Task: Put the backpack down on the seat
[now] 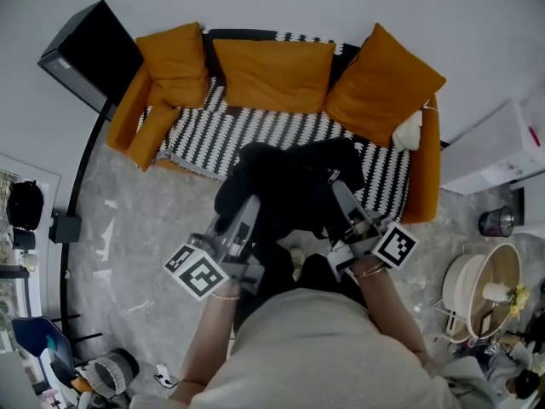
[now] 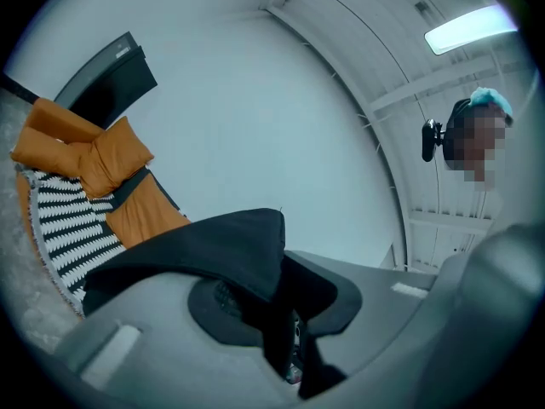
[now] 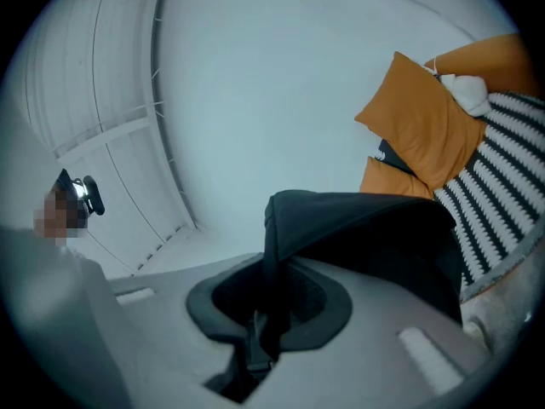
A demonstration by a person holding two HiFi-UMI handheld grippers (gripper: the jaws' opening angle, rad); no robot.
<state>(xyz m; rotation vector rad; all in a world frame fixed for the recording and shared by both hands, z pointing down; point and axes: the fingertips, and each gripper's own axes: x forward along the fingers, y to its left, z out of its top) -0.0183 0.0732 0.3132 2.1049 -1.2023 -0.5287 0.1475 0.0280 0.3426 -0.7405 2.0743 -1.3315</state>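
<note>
**Black backpack (image 1: 289,186) hanging from both grippers at the front edge of the striped seat (image 1: 230,130)**

The left gripper (image 1: 249,210) has its jaws drawn close, pinching a fold of the bag's black fabric at its near left corner. The right gripper (image 1: 342,196) is pressed in the same way on a black strap (image 3: 271,254) at the near right corner, and a buckle shows low between its jaws. From the head view the bag covers the middle of the seat's front edge and part of the grey floor (image 1: 128,228) before it. Whether its underside touches the seat cannot be told. The seat belongs to a sofa (image 1: 426,181) with orange sides, and three orange cushions (image 1: 272,75) lean along its back, well behind the bag.
</note>
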